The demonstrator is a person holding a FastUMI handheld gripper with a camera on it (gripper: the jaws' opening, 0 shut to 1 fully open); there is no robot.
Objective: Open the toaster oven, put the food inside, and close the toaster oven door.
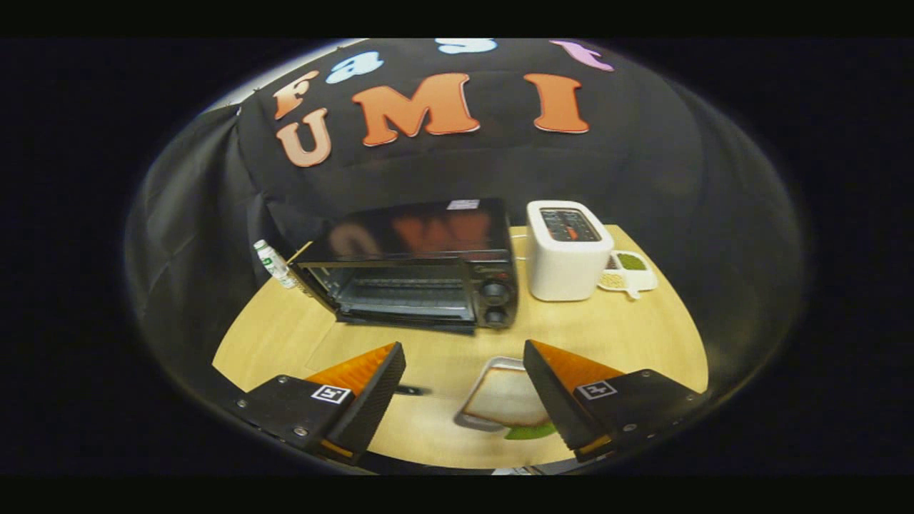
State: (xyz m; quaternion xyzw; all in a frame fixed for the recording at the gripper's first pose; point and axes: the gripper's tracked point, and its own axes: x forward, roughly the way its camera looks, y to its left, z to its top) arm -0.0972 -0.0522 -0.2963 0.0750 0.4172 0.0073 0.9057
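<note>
A black toaster oven (421,268) stands on the wooden table beyond my fingers, with its door (407,319) folded down flat and the rack inside showing. My gripper (464,378) is open above the table, nothing between its fingers. A metal tray (500,396) carrying a slice of toast and a bit of green food lies on the table just inside the right finger (553,389), partly hidden by it. The tray sits nearer to me than the oven's door.
A white toaster (568,250) stands right of the oven, with a small white dish of green and pale grains (628,271) beside it. A small white bottle (273,263) stands left of the oven. A dark small object (410,390) lies by the left finger.
</note>
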